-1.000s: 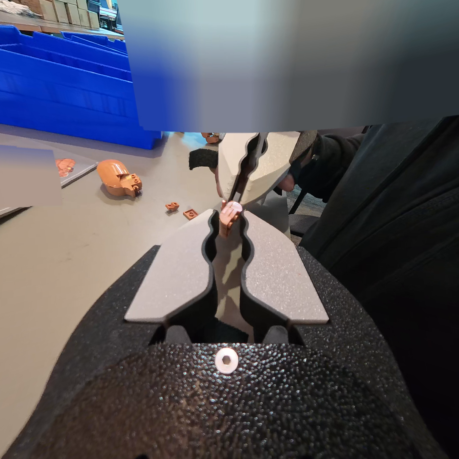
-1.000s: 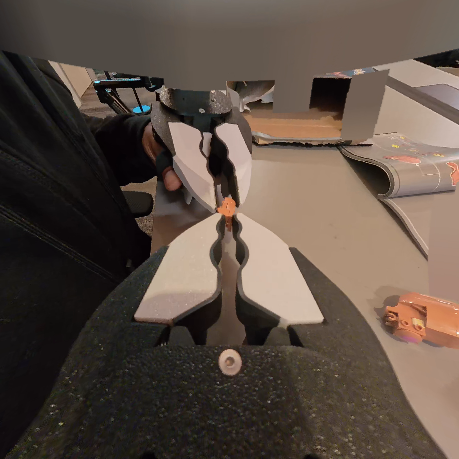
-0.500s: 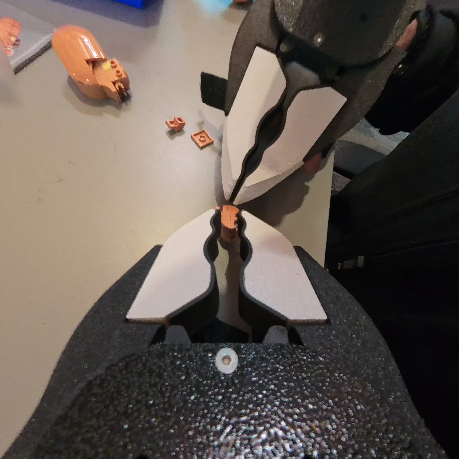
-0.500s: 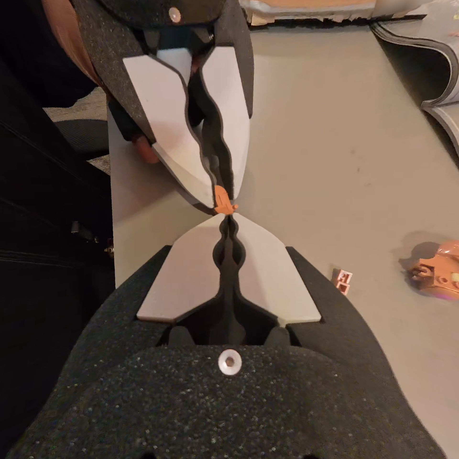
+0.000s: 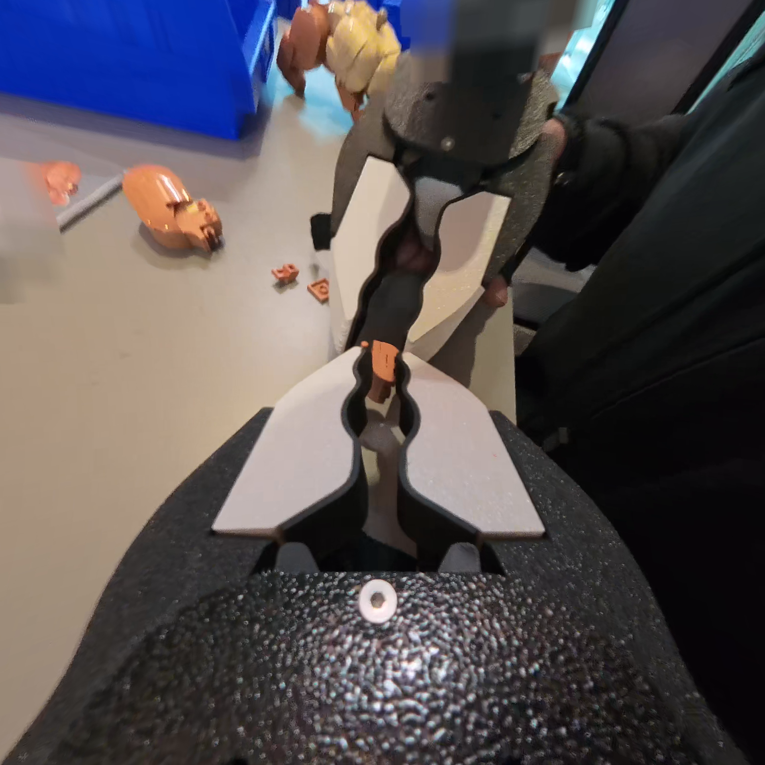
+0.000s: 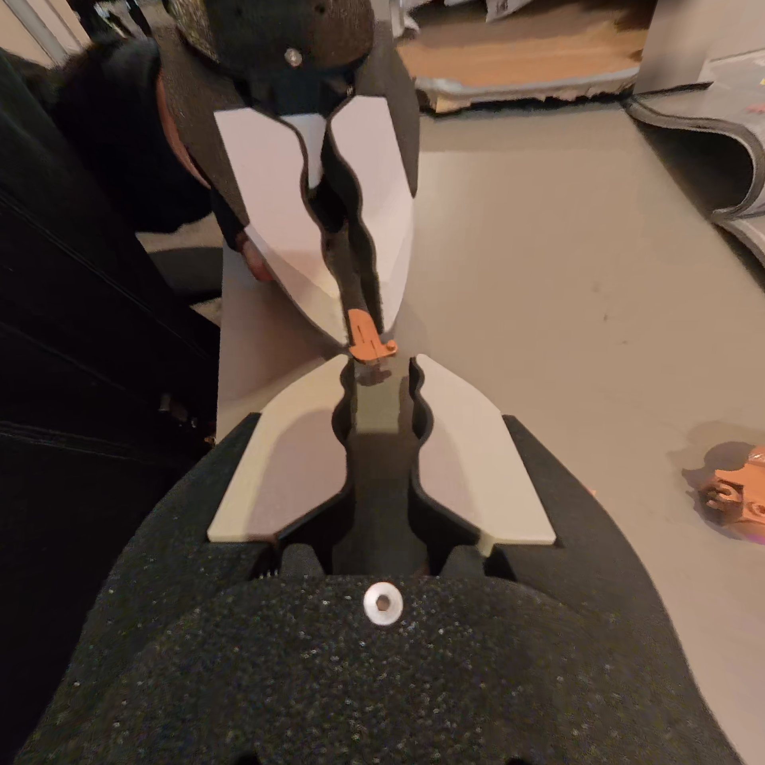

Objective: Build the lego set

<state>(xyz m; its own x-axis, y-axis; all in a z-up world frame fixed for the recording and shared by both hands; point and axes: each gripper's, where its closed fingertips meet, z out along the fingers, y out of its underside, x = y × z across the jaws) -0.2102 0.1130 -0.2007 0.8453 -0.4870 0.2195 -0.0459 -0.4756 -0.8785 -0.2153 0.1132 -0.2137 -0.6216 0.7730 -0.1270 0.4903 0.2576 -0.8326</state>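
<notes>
My left gripper is shut on a small brown lego piece and holds it above the grey table near its edge. In the right wrist view the left gripper comes down from the top with the same piece sticking out of its tips. My right gripper is open and empty, its tips on either side just below the piece. It faces the left gripper tip to tip and also shows in the left wrist view.
A brown lego body lies on the table, also seen at the right. Two small brown pieces lie beside it. Blue bins, lego animals, a booklet, a cardboard box. Less than 4 cm separates the two grippers' tips.
My right gripper was shut against the brown piece and has opened. My left gripper keeps hold of the piece. Both grippers have tilted a little.
</notes>
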